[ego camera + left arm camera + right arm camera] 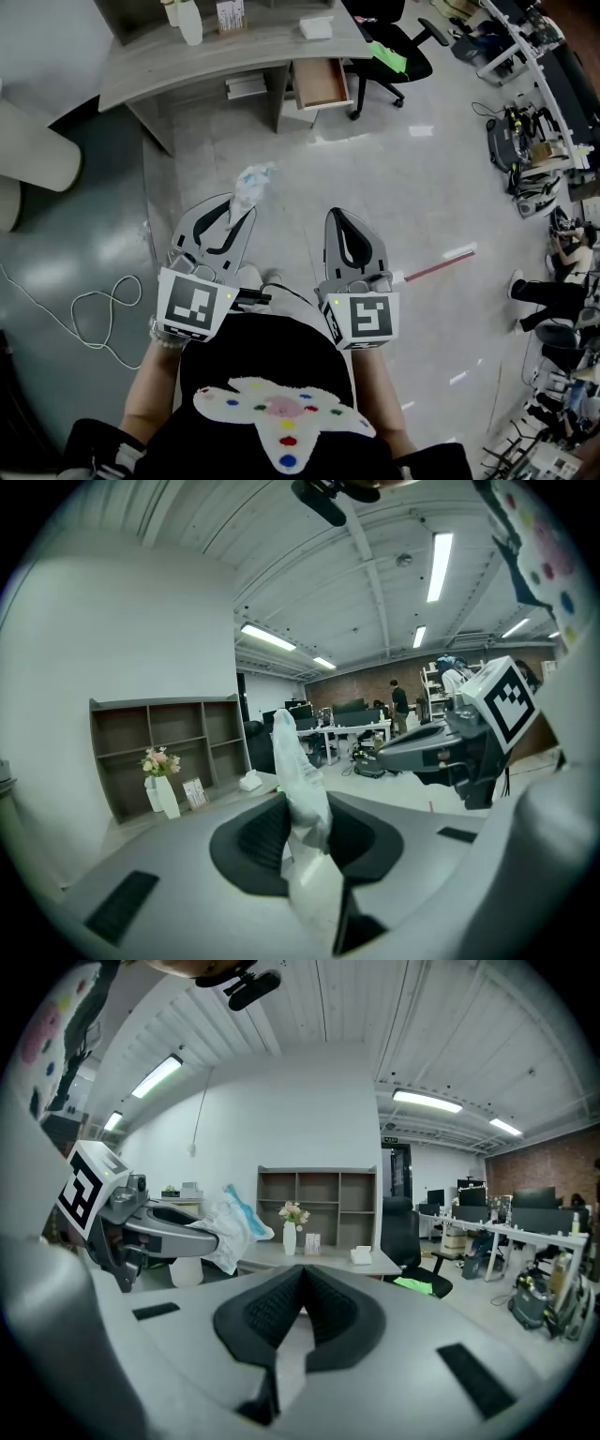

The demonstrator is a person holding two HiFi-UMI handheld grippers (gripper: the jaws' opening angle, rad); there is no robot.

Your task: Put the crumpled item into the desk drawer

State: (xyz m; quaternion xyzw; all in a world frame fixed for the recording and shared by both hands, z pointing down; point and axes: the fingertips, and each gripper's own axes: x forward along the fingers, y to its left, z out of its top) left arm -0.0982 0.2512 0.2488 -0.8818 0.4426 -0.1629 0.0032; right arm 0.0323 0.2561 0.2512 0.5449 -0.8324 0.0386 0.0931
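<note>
In the head view my left gripper (240, 202) is shut on a crumpled white plastic item (253, 179) with a bit of blue, which sticks out past the jaw tips above the floor. The left gripper view shows the item (301, 785) pinched upright between the dark pads. My right gripper (336, 216) hangs beside it, jaws shut with nothing between them (302, 1277). Far ahead stands the grey desk (187, 66), its wooden drawer (321, 82) pulled open. From the right gripper view I see the left gripper (164, 1229) carrying the item (230, 1225).
A black office chair (398, 52) with a green thing on it stands right of the drawer. A white vase (289, 1237) and a tissue box (317, 28) sit on the desk. A white cable (94, 314) and a red-white stick (436, 268) lie on the floor.
</note>
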